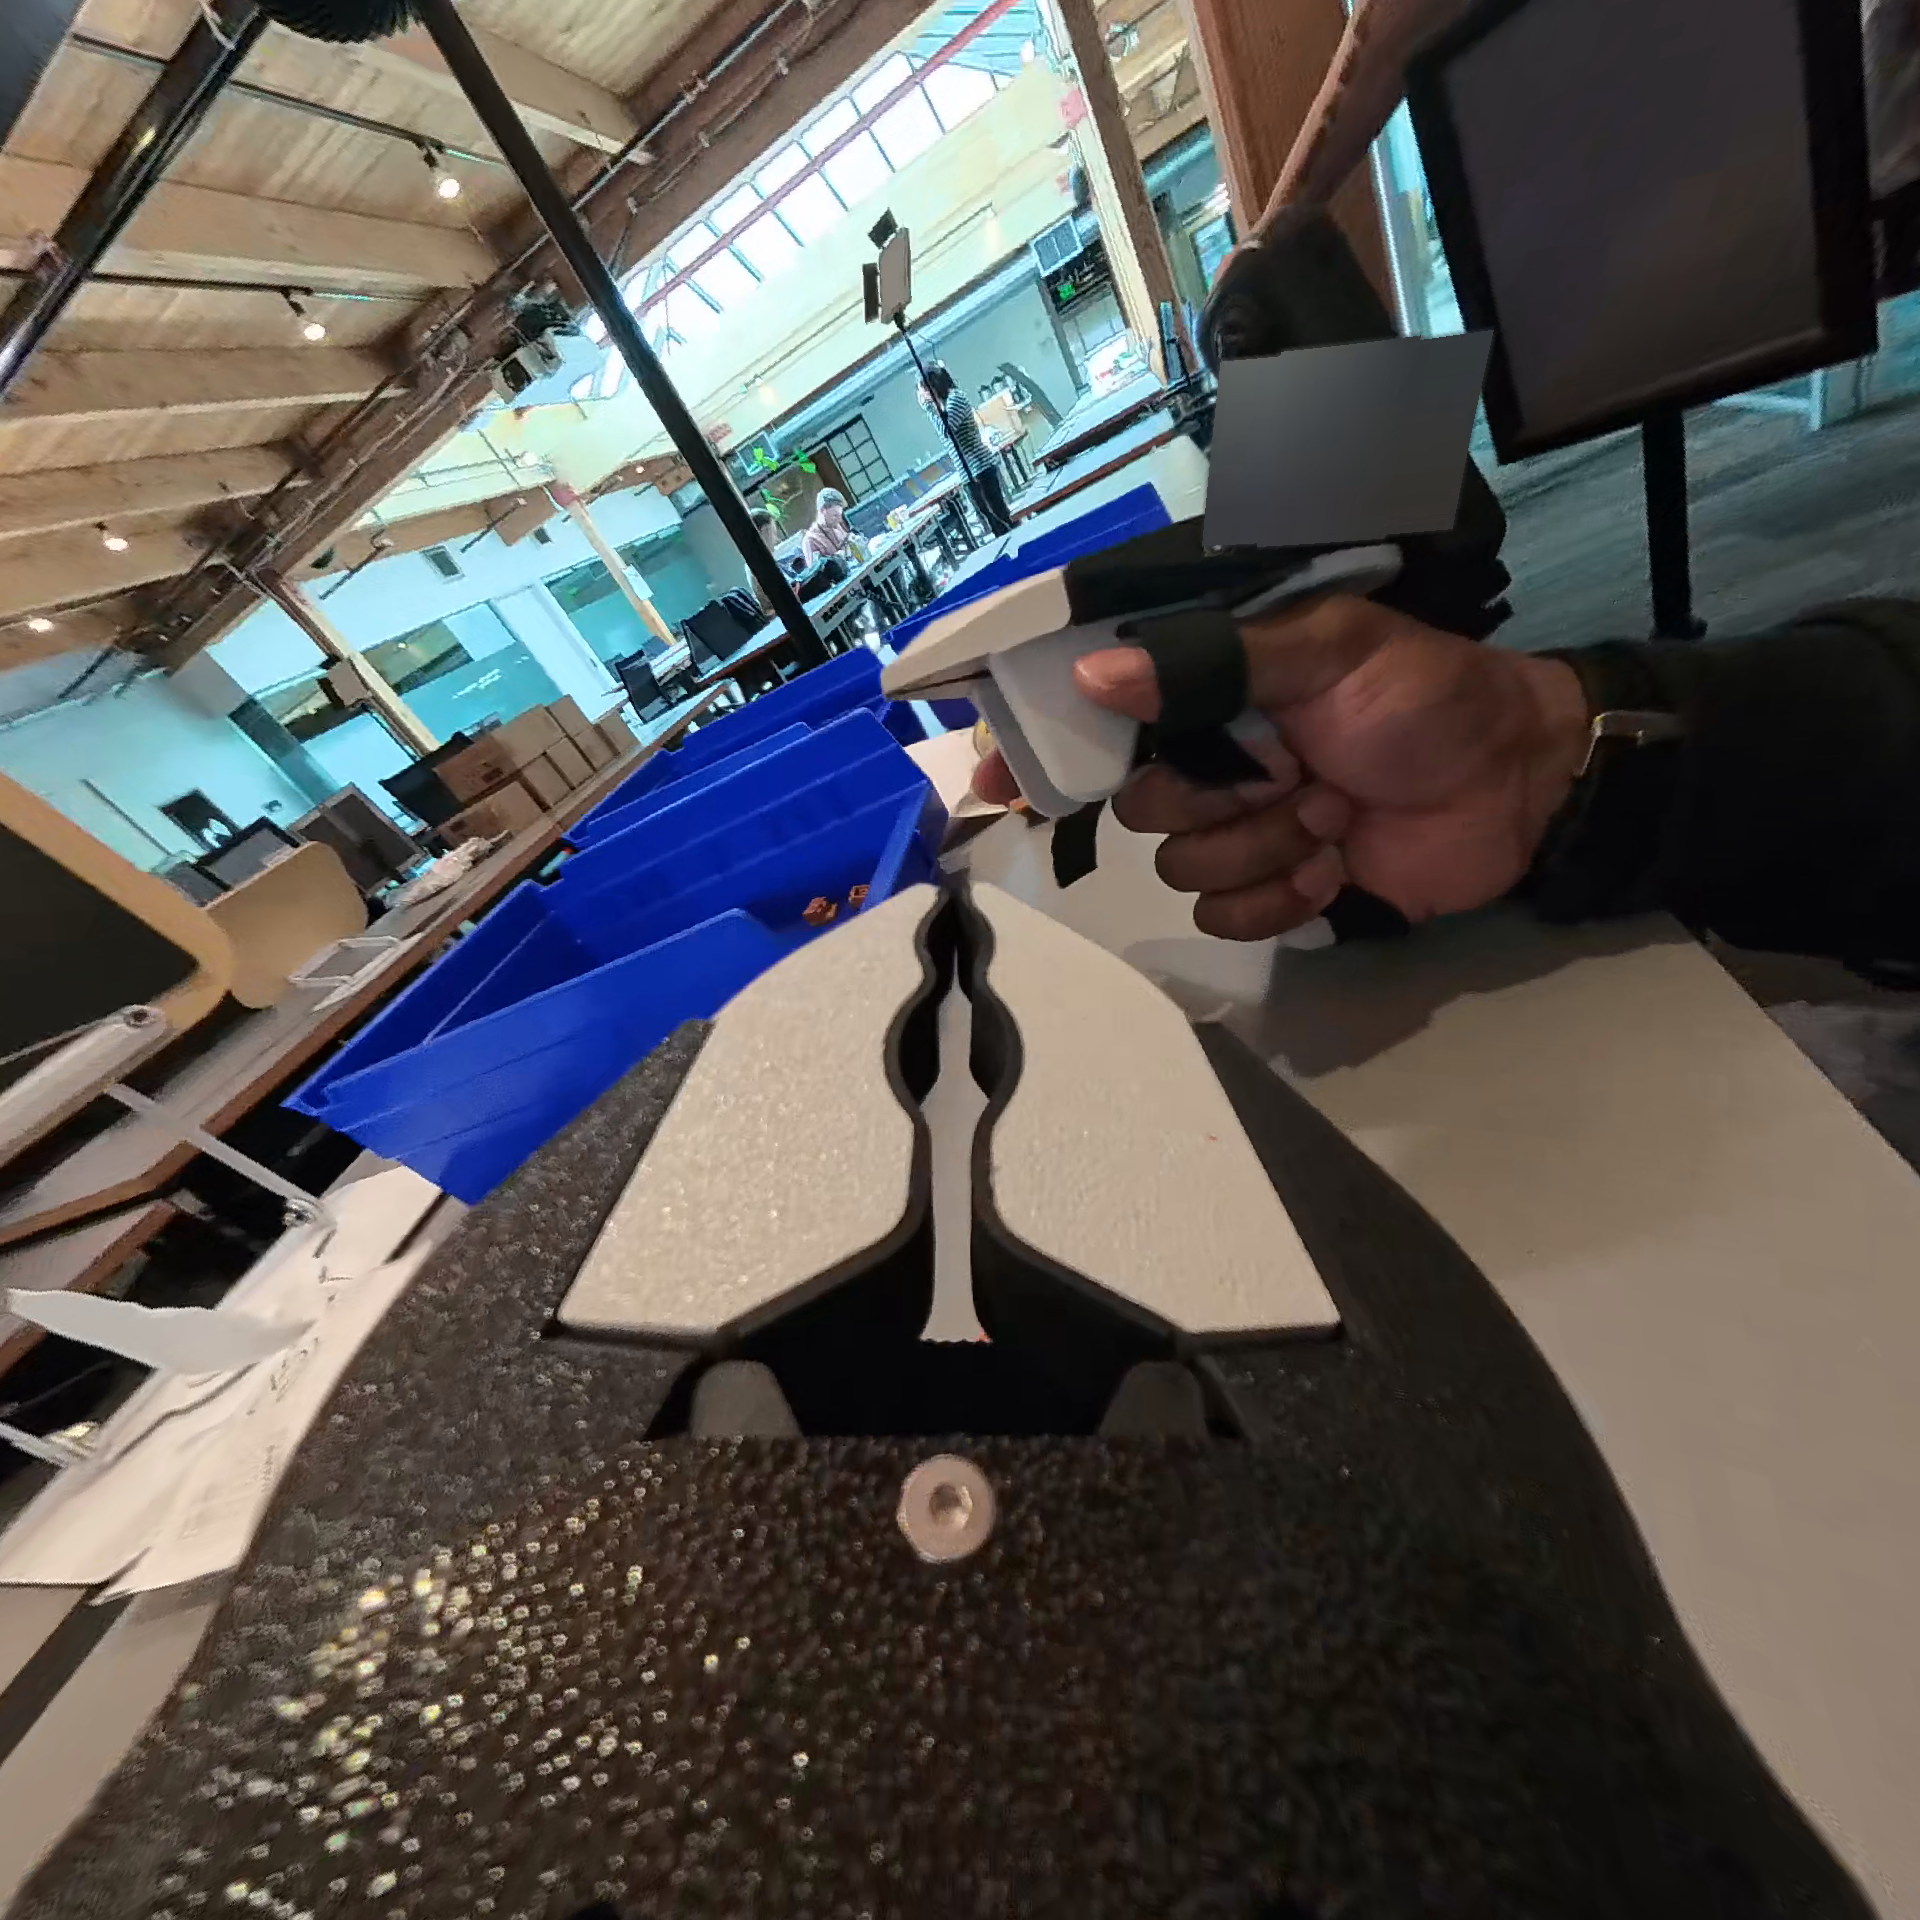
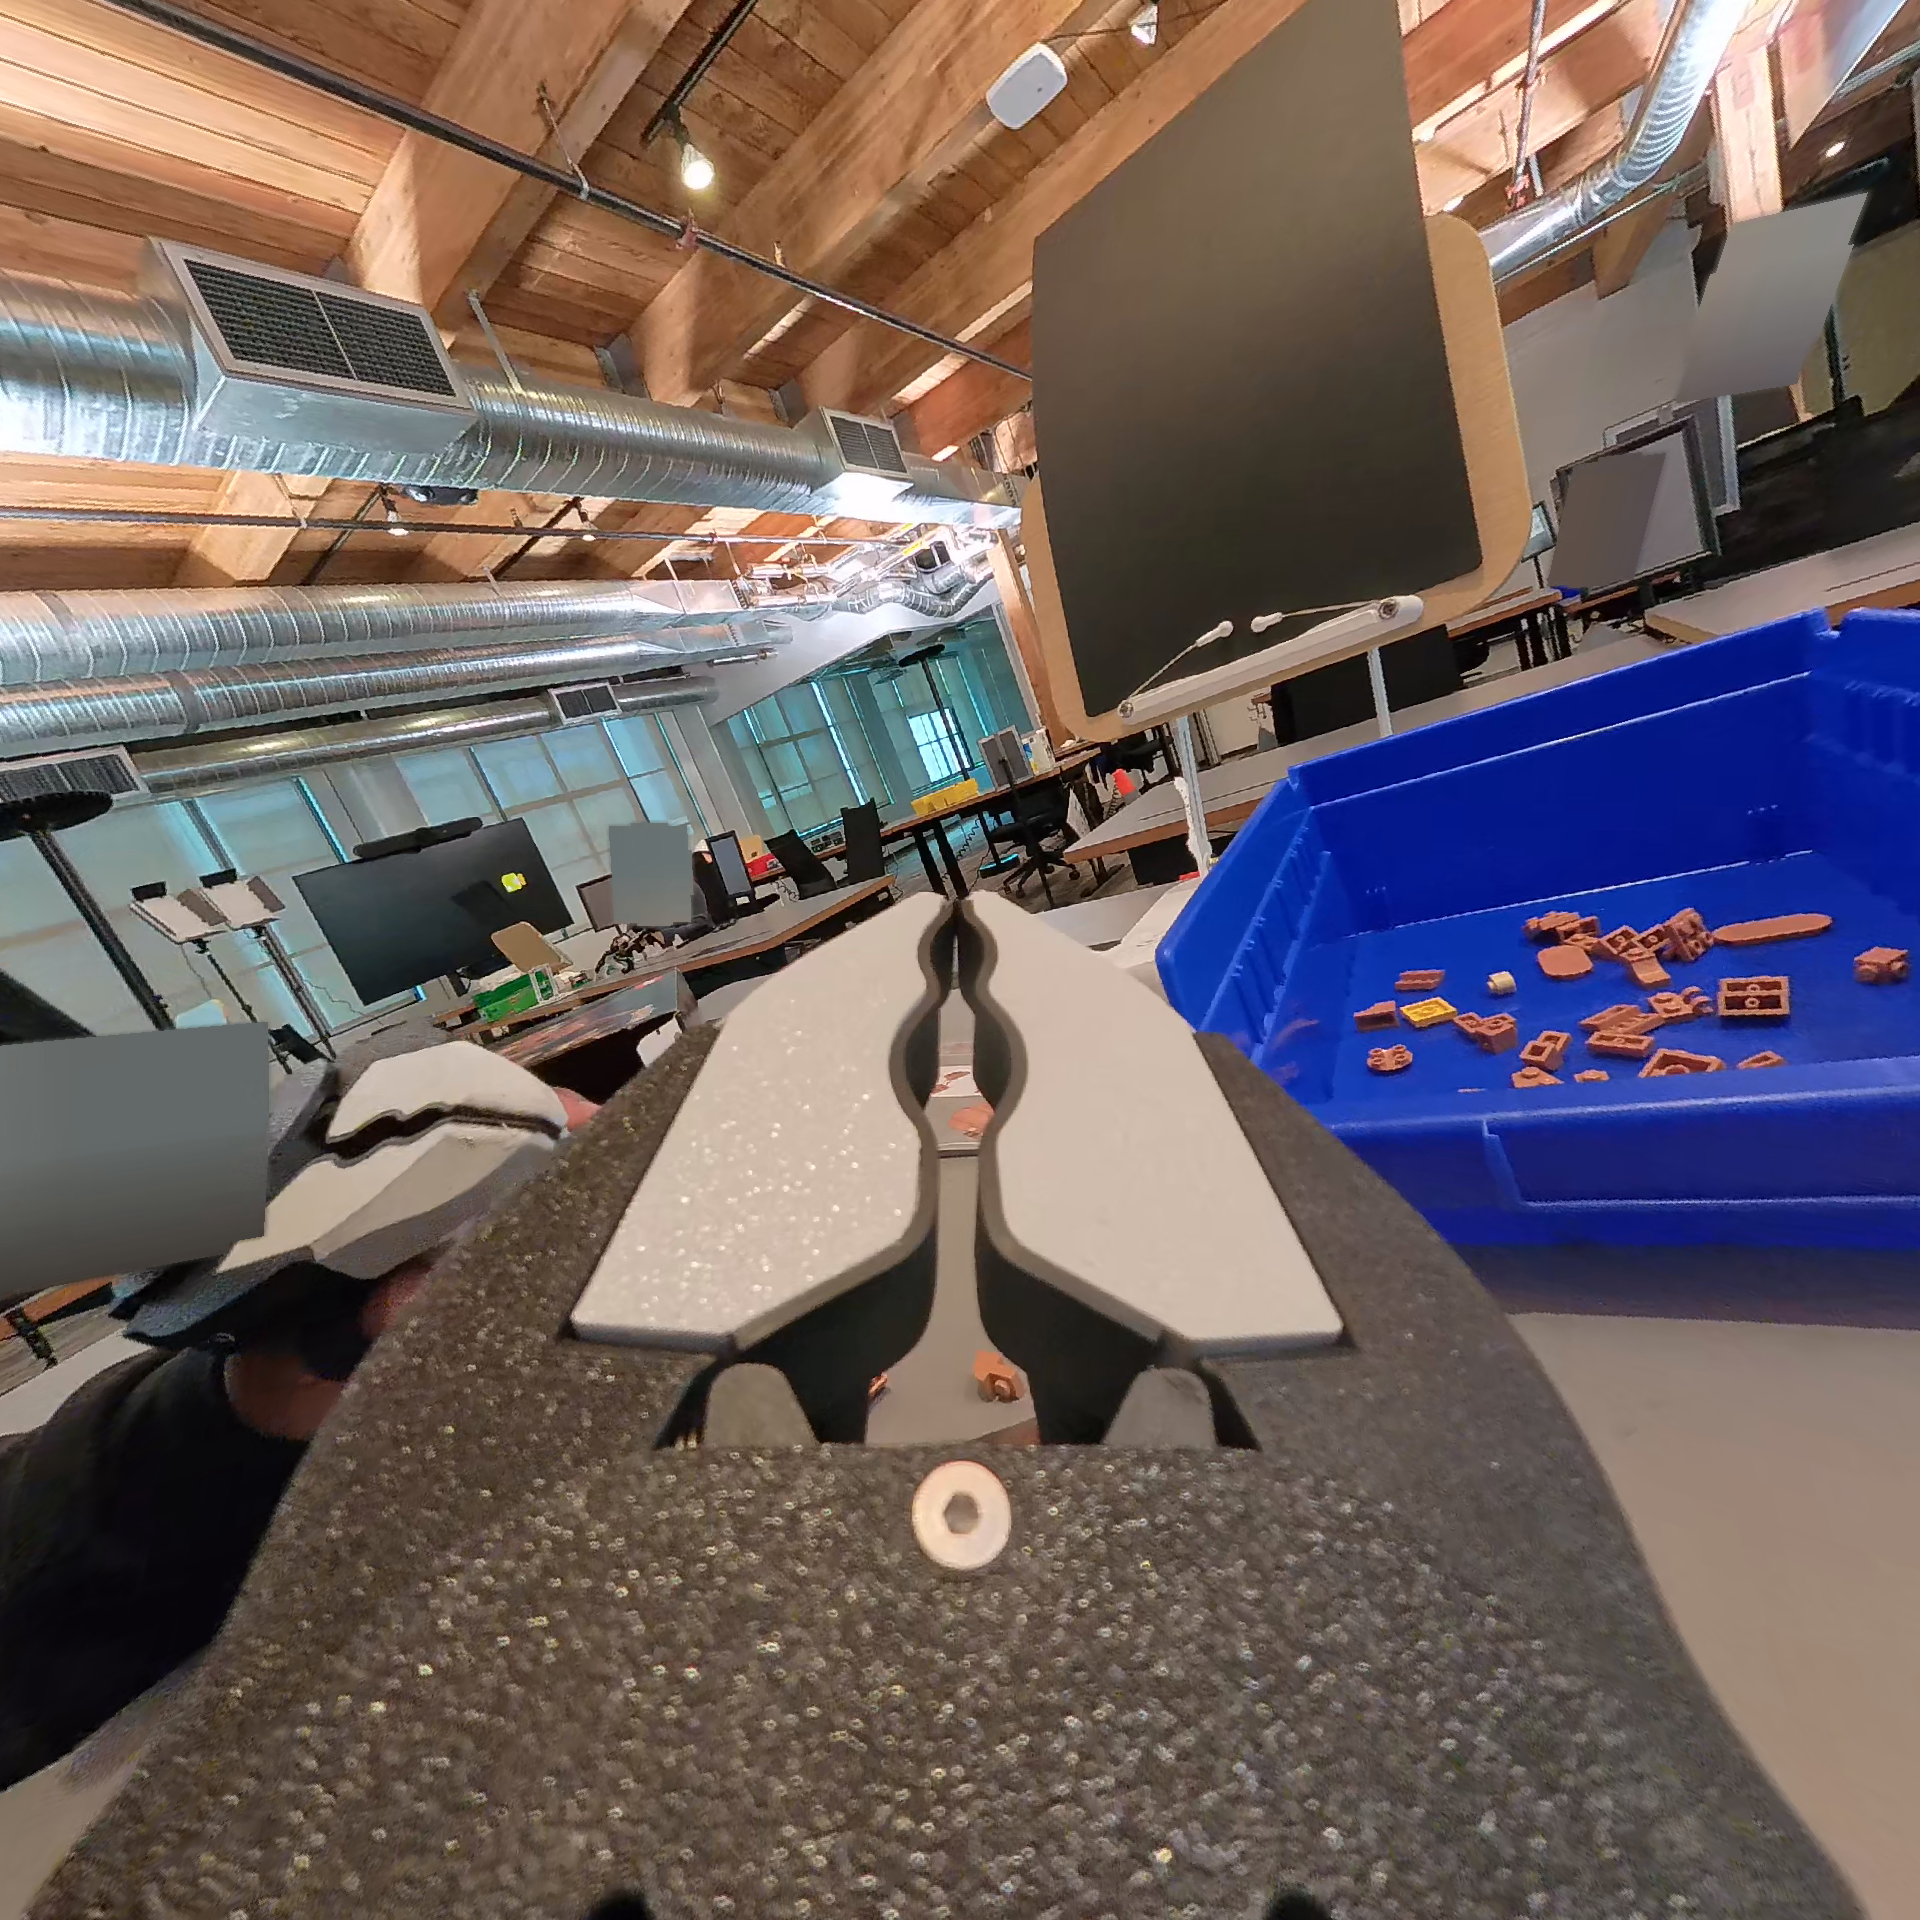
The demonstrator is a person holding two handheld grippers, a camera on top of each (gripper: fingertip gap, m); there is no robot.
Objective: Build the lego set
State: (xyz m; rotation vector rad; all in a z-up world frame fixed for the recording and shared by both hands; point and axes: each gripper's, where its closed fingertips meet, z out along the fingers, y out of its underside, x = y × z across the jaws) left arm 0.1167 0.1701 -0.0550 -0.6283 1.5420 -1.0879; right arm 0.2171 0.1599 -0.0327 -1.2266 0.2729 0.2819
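On the grey table [image 2: 1714,1558], both claws closed empty beside blue bin [image 2: 1558,1153]

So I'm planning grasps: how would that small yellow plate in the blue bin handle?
The yellow plate looks like stiff plastic, probably very light. Lying flat on the blue bin floor, it may slide rather than roll, and its low edges seem hard to pinch.

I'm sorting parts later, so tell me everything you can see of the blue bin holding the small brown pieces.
The blue bin is an open, glossy, plastic-looking tray with ribbed walls and a low front lip. It sits level on the grey table, to the right of the right gripper, whose jaws are shut and apart from it. Small brown bricks and one yellow plate lie scattered on its floor. More blue bins stand behind it.
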